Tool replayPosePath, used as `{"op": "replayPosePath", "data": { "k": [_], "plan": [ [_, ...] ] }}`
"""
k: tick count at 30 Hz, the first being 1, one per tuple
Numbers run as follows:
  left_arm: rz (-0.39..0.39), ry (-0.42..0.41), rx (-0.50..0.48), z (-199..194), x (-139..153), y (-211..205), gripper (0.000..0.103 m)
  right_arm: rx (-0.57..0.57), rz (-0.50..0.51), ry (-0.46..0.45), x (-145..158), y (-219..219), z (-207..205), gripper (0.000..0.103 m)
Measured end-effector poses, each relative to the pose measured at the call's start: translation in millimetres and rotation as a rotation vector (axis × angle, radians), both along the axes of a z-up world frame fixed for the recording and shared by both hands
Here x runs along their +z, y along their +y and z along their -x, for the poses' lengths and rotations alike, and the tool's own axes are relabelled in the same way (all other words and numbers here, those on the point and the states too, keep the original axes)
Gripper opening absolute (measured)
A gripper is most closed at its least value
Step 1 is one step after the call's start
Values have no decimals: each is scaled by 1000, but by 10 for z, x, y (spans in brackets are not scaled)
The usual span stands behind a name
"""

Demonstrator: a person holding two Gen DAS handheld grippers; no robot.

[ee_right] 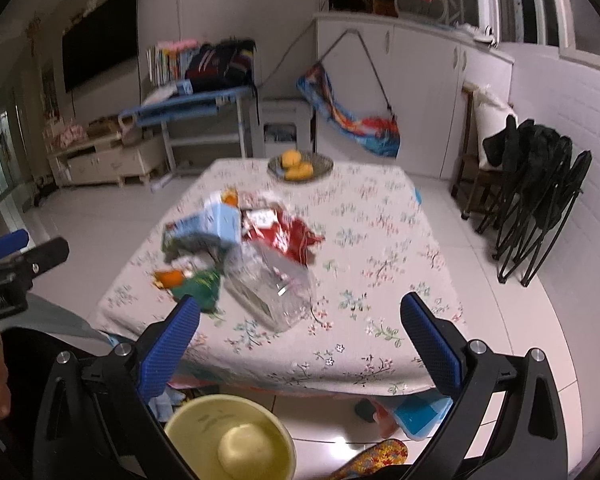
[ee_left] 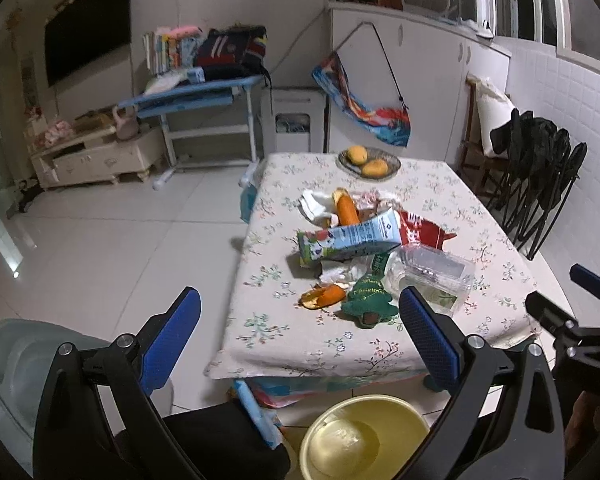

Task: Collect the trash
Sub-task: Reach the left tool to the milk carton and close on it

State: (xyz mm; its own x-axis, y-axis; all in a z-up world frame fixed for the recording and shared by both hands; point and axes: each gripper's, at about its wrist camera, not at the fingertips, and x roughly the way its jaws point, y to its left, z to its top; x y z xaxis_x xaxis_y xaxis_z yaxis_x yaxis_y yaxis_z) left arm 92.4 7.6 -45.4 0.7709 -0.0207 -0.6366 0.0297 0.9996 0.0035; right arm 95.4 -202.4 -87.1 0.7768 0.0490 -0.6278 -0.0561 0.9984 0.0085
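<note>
A heap of trash lies on the floral-cloth table (ee_left: 440, 200): a blue milk carton (ee_left: 348, 238), a red wrapper (ee_left: 420, 234), a clear plastic box (ee_left: 436, 272), orange peel (ee_left: 324, 296), a green felt tree (ee_left: 370, 300) and white paper (ee_left: 314, 204). The same heap shows blurred in the right wrist view, with the clear plastic box (ee_right: 272, 288) nearest. A yellow bin (ee_left: 364, 436) stands on the floor below the table's near edge; it also shows in the right wrist view (ee_right: 230, 438). My left gripper (ee_left: 300, 332) and my right gripper (ee_right: 300, 336) are both open, empty, short of the table.
A plate with two oranges (ee_left: 370, 162) sits at the table's far edge. Folded black chairs (ee_left: 540, 184) lean on the tiled wall at right. A blue desk (ee_left: 196, 96) and a low cabinet (ee_left: 96, 156) stand far left. Bags lie under the table (ee_right: 416, 412).
</note>
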Motion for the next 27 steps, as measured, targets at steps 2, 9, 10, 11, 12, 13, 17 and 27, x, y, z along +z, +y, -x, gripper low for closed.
{"op": "replayPosePath", "data": {
  "k": [2, 9, 10, 11, 12, 13, 17, 27],
  "plan": [
    [-12, -7, -43, -144, -99, -52, 96, 22, 10, 20, -58, -8, -75, 96],
    [-158, -37, -292, -734, -270, -248, 96, 119, 48, 83, -190, -21, -440, 96],
    [-180, -42, -309, -816, -302, -278, 96, 129, 53, 89, -199, -15, -495, 96],
    [-186, -35, -332, -904, -329, -305, 96, 132, 58, 93, -210, -11, -544, 96],
    [-189, -25, -347, -968, -365, -330, 96, 136, 59, 97, -219, -6, -581, 96],
    [-194, -15, -352, -1017, -402, -339, 96, 139, 55, 100, -228, -3, -612, 96],
    [-222, 27, -413, -1257, -614, -445, 96, 156, 51, 124, -313, 35, -674, 96],
    [-311, 89, -540, -1564, -976, -677, 63, 164, 35, 154, -398, 77, -832, 96]
  ]
}}
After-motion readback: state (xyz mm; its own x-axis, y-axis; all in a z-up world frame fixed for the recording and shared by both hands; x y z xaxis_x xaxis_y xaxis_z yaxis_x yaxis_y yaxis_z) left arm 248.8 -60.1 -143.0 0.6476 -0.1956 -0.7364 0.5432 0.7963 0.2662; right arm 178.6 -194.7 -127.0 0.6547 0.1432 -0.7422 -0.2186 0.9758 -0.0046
